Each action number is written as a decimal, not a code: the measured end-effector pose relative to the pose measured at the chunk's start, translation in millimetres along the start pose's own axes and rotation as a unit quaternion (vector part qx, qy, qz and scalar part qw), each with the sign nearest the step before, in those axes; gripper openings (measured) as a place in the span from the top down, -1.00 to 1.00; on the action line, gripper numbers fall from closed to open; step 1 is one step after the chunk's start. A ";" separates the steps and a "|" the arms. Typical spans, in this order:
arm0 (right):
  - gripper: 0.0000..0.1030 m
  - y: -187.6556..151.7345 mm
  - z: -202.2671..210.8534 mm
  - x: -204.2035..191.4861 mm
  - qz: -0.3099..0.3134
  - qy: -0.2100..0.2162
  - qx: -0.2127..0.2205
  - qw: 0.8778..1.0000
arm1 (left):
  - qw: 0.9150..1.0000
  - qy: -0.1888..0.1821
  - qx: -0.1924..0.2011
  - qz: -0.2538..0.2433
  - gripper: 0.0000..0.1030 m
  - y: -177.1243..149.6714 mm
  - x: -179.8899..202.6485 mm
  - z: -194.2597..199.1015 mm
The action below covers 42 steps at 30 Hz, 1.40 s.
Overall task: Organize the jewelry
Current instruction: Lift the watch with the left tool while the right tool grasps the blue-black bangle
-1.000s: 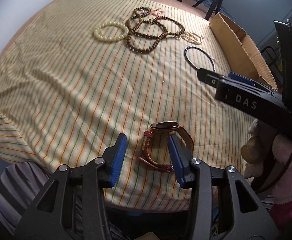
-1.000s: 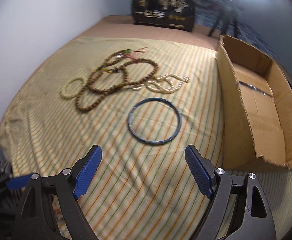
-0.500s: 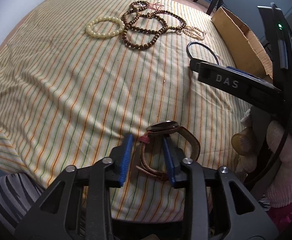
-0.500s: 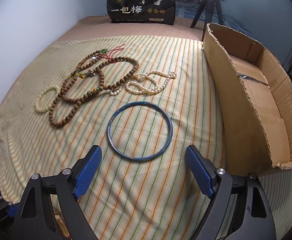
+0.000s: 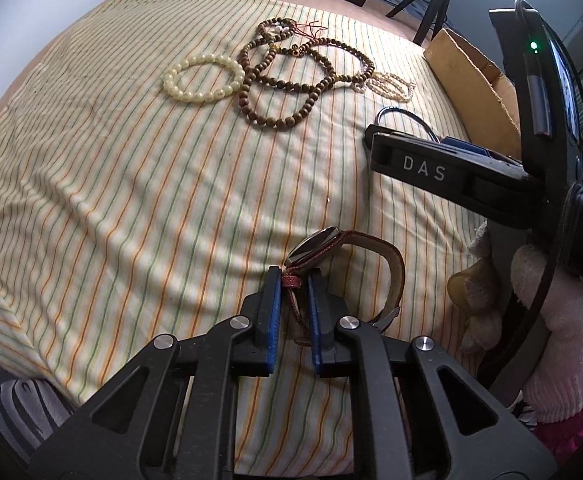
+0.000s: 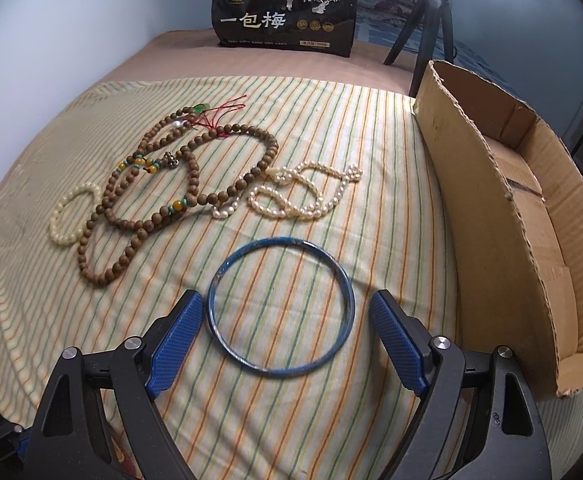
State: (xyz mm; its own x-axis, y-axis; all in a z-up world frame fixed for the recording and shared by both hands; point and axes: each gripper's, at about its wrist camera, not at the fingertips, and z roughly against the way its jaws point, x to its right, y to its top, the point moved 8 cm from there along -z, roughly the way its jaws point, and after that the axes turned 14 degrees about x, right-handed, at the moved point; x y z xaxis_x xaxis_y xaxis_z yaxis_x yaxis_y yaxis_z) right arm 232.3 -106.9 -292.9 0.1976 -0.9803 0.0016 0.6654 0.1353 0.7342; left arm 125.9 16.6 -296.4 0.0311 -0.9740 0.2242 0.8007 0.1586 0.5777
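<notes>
A brown leather-strap watch (image 5: 317,246) lies on its side on the striped cloth (image 5: 131,200) at the near edge. My left gripper (image 5: 294,276) is closing on it, and both blue pads press one end of the strap. A blue bangle (image 6: 279,241) lies flat on the cloth. My right gripper (image 6: 287,308) hangs just above it, open, one fingertip on either side of the ring and neither touching it. In the left wrist view the right gripper's black body (image 5: 423,168) covers most of the bangle (image 5: 403,111).
Brown wooden beads (image 6: 191,184), a cream bead bracelet (image 6: 53,220) and a pearl strand (image 6: 307,208) lie farther back. An open cardboard box (image 6: 491,220) stands at the right. A black packet (image 6: 287,20) and a tripod (image 6: 431,20) stand behind. A fluffy-sleeved hand (image 5: 551,340) holds the right gripper.
The left jaws have closed from wide apart onto the watch strap. The right gripper has come forward and down, so the bangle now lies between its fingertips.
</notes>
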 end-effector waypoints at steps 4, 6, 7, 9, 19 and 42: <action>-0.65 0.4 -1.4 0.5 -0.001 0.004 0.005 1.000 | 1.000 0.001 0.003 0.001 0.80 3.0 -0.9 -2.1; -0.65 1.3 -2.6 0.9 -0.003 0.006 0.006 1.000 | 1.000 0.002 0.004 0.001 0.80 3.5 -0.9 -2.3; -0.64 1.1 -2.7 1.1 -0.003 0.006 0.007 1.000 | 1.000 0.003 0.004 0.000 0.80 3.5 -0.7 -2.3; -0.48 1.8 -2.3 0.5 -0.003 0.008 0.010 1.000 | 1.000 0.004 0.005 -0.003 0.80 3.3 -0.8 -2.3; -0.40 2.3 -1.4 -1.0 0.000 0.016 0.014 1.000 | 1.000 0.007 0.010 -0.003 0.81 3.0 -1.2 0.9; -0.40 23.1 69.6 1.5 0.006 0.056 0.071 0.996 | 0.998 0.023 0.061 -0.021 0.81 21.9 8.5 44.6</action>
State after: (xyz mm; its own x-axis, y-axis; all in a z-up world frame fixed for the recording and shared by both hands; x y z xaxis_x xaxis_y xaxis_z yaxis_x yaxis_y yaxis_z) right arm 197.9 -115.2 -228.7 0.2890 -0.9555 -0.0593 0.5550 0.1167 0.8236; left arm 117.0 18.9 -246.8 0.0297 -0.9861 0.1633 0.7225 0.1341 0.6782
